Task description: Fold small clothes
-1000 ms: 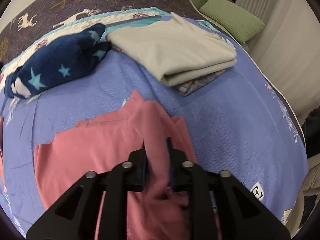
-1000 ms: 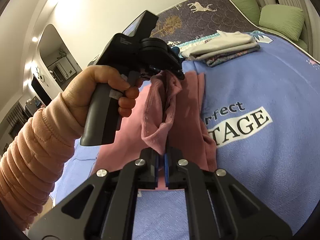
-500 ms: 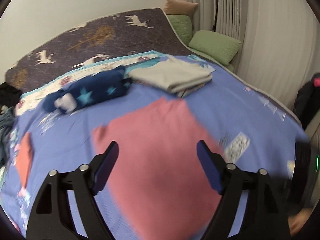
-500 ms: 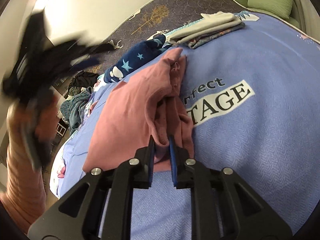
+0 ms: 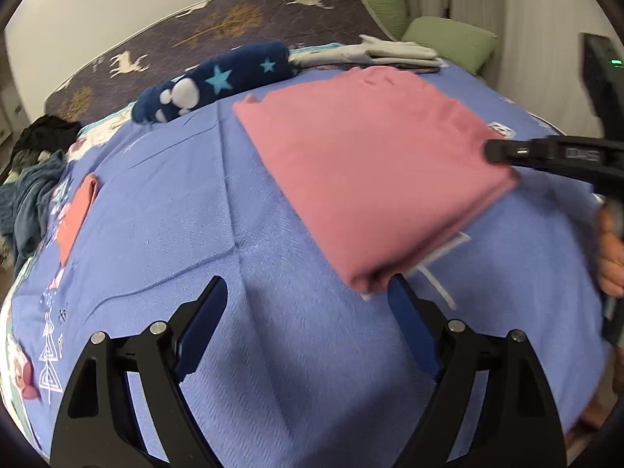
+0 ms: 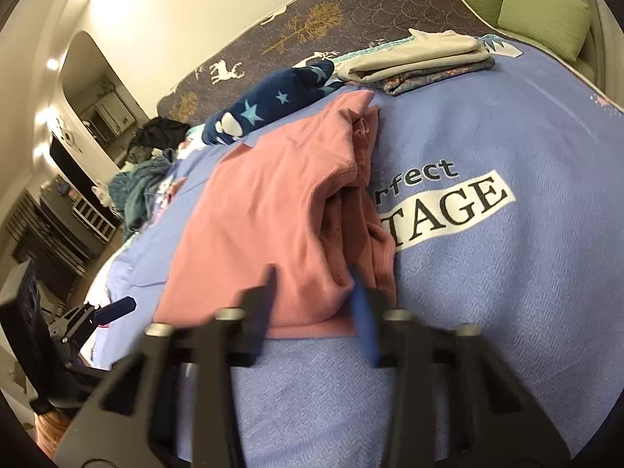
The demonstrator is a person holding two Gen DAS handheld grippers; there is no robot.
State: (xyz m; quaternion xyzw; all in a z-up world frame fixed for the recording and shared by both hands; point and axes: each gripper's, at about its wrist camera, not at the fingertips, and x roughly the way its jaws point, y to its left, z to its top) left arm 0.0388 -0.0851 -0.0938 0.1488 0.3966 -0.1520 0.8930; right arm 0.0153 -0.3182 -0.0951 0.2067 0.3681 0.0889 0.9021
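A pink garment lies folded flat on the blue blanket; it also shows in the right wrist view. My left gripper is open and empty, just in front of the garment's near corner. My right gripper is open, its jaws spread around the garment's near folded edge without gripping it. In the left wrist view the right gripper reaches in from the right onto the garment's right edge.
A navy star-patterned fleece and a stack of folded grey clothes lie at the far side of the bed. A small pink piece lies at the left. Green pillows sit at the back right. Dark clothes pile at the far left.
Both grippers let go of the pink garment and opened. The left gripper pulled back and away; the garment now lies folded flat on the blanket.
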